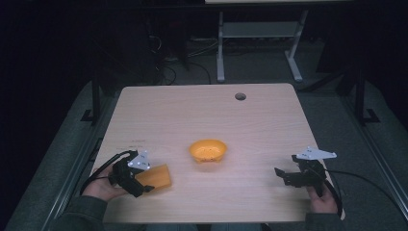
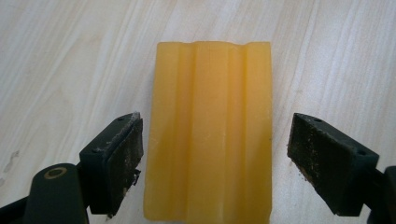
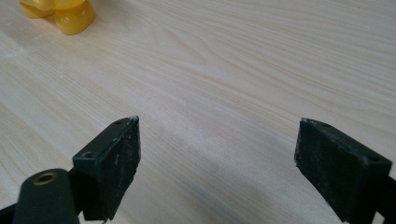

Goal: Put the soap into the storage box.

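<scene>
left claw (image 2: 212, 154) spread wide astride the ridged orange block (image 2: 210, 130), jaws flanking its long sides for a squeeze; right claw (image 3: 217, 163) agape over bare table (image 3: 243, 70).

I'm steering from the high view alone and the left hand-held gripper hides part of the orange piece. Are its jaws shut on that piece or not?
Observer: Not shut. In the left gripper view the left hand-held gripper stands open, one jaw on each side of the orange ridged block, with a gap showing at the right jaw.
Operator: Is the block lying flat?
Observer: Yes, it lies flat on the wooden table, ridges running lengthwise away from the jaws.
Operator: And the right one, holding anything?
Observer: No. The right hand-held gripper is open with bare wood between its jaws; the orange bowl sits far off at the top left of its view.
</scene>
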A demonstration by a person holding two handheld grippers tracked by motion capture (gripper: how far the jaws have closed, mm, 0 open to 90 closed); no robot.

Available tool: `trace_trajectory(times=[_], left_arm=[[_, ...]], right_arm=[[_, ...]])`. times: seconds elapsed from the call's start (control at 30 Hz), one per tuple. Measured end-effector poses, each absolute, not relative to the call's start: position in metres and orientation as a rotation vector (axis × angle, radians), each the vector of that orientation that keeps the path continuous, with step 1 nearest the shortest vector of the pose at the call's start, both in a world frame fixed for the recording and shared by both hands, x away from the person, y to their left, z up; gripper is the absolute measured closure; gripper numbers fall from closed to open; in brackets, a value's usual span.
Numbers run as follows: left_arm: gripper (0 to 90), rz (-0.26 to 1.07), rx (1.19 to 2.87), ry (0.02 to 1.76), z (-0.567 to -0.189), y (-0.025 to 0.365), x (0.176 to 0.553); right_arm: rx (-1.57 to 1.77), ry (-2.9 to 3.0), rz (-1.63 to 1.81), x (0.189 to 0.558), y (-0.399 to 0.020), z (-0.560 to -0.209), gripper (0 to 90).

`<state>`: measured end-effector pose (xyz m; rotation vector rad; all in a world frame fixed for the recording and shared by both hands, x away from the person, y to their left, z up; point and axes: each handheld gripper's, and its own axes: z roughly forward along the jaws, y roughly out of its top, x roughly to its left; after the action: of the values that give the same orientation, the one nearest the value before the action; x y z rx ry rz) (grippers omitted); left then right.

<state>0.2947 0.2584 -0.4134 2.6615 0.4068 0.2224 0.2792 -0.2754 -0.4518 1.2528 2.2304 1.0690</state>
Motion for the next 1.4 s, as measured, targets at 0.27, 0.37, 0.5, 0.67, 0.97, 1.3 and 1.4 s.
trace_trajectory(times=[0.27, 0.37, 0.5, 0.67, 0.97, 1.3, 1.4], left_arm=[[17.5, 0.200, 2.694, 0.413, -0.421, 0.252, 0.299], [16.7, 0.193, 2.707, 0.419, -0.424, 0.251, 0.301], [16.8, 0.182, 2.707, 0.437, -0.428, 0.250, 0.304], [16.8, 0.159, 2.725, 0.440, -0.433, 0.247, 0.307], [17.6, 0.135, 2.761, 0.436, -0.441, 0.243, 0.311], [19.0, 0.103, 2.769, 0.435, -0.444, 0.238, 0.314], [19.4, 0.095, 2.770, 0.434, -0.444, 0.238, 0.315]], right_arm=[[1.251, 2.235, 1.070, 0.279, -0.275, -0.452, 13.9], [1.248, 2.236, 1.071, 0.279, -0.275, -0.452, 13.9], [1.245, 2.237, 1.073, 0.279, -0.275, -0.452, 13.9], [1.245, 2.242, 1.071, 0.279, -0.274, -0.452, 13.9], [1.244, 2.243, 1.073, 0.279, -0.274, -0.452, 13.9], [1.246, 2.246, 1.074, 0.280, -0.274, -0.452, 13.9], [1.246, 2.246, 1.074, 0.280, -0.274, -0.452, 14.0]])
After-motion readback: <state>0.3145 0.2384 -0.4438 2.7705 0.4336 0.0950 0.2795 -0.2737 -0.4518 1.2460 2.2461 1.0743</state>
